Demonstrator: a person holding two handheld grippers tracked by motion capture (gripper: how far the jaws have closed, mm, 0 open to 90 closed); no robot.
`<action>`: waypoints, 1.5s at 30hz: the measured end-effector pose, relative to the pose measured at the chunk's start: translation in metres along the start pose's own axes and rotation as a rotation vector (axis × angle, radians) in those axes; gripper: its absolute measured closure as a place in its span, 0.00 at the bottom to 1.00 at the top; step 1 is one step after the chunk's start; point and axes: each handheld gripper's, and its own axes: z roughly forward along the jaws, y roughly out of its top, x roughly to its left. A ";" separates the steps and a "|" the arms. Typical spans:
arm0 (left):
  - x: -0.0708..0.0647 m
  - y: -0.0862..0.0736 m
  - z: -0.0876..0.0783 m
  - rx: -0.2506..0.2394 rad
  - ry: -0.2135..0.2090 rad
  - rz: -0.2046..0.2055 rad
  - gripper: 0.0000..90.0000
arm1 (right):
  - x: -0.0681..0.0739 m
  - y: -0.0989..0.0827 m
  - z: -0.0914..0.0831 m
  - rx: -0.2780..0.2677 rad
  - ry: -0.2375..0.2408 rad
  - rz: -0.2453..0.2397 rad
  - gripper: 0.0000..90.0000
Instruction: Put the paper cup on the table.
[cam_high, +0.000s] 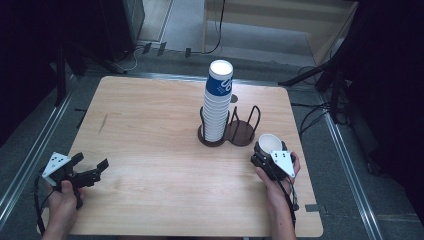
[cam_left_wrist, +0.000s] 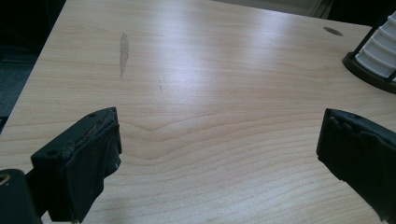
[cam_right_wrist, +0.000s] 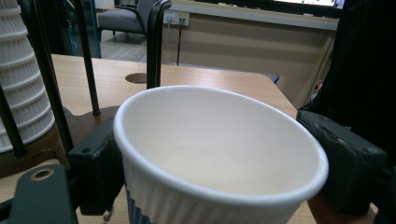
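A tall stack of white and blue paper cups (cam_high: 217, 100) stands upside down in the left ring of a dark two-ring holder (cam_high: 239, 134) at the table's middle back. The stack (cam_right_wrist: 21, 79) is at the left of the right gripper view, and its ribbed edge (cam_left_wrist: 380, 51) is at the far right of the left gripper view. My right gripper (cam_high: 269, 150) is shut on a single upright paper cup (cam_high: 270, 143), just right of the holder; its white inside (cam_right_wrist: 219, 140) faces the camera. Near the table's front left, my left gripper (cam_high: 92, 167) stands open over bare wood.
The wooden table (cam_high: 150, 130) has a round hole (cam_high: 233, 98) behind the holder and a grey smear (cam_left_wrist: 123, 51) at the left. The holder's right ring (cam_high: 243, 131) has nothing in it. Cables and dark stands lie on the floor behind and to the right.
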 end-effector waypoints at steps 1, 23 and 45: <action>0.000 0.000 0.000 -0.002 -0.002 0.000 0.01 | 0.000 0.000 0.000 0.002 -0.003 -0.004 0.16; -0.001 -0.001 0.000 -0.012 -0.026 0.003 0.01 | 0.004 0.000 -0.003 0.056 0.023 0.000 0.13; -0.003 -0.002 -0.001 -0.008 -0.028 0.019 0.01 | -0.012 0.017 -0.032 0.078 0.120 0.059 0.00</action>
